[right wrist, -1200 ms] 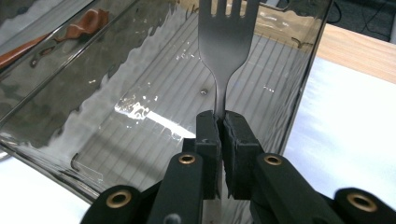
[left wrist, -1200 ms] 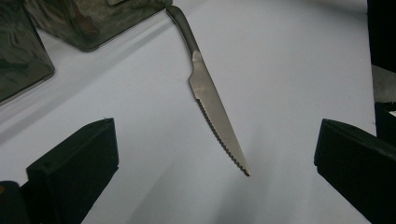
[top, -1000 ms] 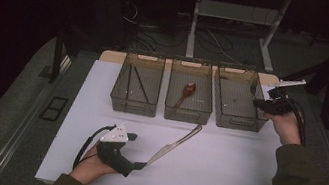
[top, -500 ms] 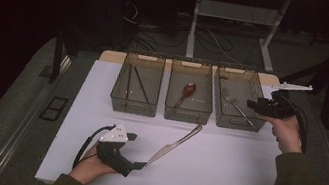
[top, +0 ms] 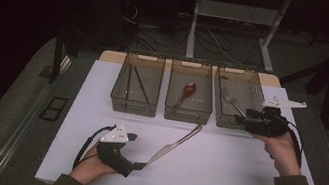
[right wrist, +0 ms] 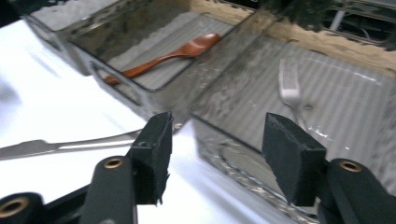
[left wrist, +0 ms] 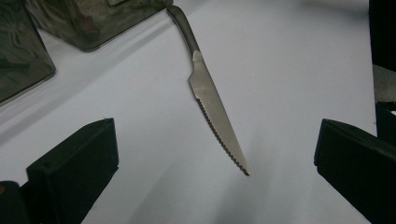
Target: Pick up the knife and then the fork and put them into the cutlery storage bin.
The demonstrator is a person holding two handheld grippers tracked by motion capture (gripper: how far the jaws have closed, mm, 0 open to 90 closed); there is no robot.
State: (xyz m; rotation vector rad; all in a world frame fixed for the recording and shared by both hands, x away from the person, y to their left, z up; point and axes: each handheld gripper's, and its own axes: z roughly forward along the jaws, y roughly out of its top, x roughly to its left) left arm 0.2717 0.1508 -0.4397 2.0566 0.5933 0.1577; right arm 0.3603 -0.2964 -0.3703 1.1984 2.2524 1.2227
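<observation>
Right tongs [top: 241, 120], just opened and empty, hang at the fork [top: 231, 103] bin's [top: 255, 85] four o'clock; left tongs [left wrist: 215, 163] gape around the knife [left wrist: 212, 100] tip, untouching.

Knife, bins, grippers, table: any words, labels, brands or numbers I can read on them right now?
None: no readable text.
knife: bare metal, no brand mark visible.
bins: no labels.
left gripper and right gripper: dark, no marking legible.
table: blank white surface.
</observation>
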